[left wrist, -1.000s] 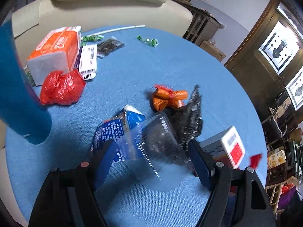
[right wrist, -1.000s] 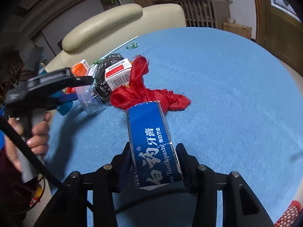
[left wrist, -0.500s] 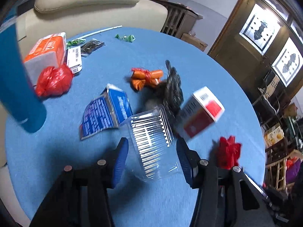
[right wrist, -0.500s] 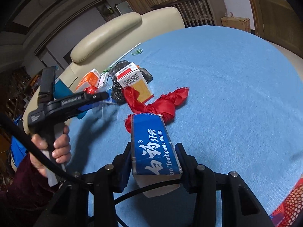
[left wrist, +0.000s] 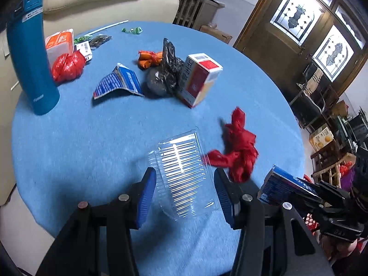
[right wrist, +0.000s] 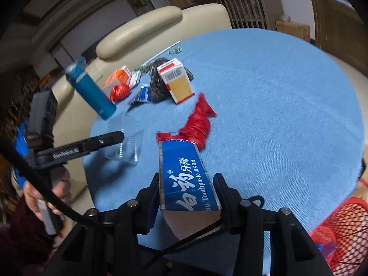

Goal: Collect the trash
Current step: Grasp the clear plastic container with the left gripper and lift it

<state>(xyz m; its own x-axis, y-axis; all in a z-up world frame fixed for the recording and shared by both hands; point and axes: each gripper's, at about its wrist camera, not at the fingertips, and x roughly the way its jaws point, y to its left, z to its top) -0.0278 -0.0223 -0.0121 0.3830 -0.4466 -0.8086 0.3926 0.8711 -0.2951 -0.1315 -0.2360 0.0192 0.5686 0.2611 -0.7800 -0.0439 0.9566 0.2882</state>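
Grippers: left (left wrist: 184,191) clamps clear tray (left wrist: 184,174), right (right wrist: 187,197) clamps toothpaste box (right wrist: 186,179).

The left gripper (left wrist: 184,191) holds a clear ribbed plastic container (left wrist: 184,172) between its blue pads above the blue table (left wrist: 69,149). Just right of it lies a crumpled red wrapper (left wrist: 239,151). Farther off, a red-and-white carton (left wrist: 197,80) leans against a black bag (left wrist: 165,71), and a blue bottle (left wrist: 32,55) stands at left.
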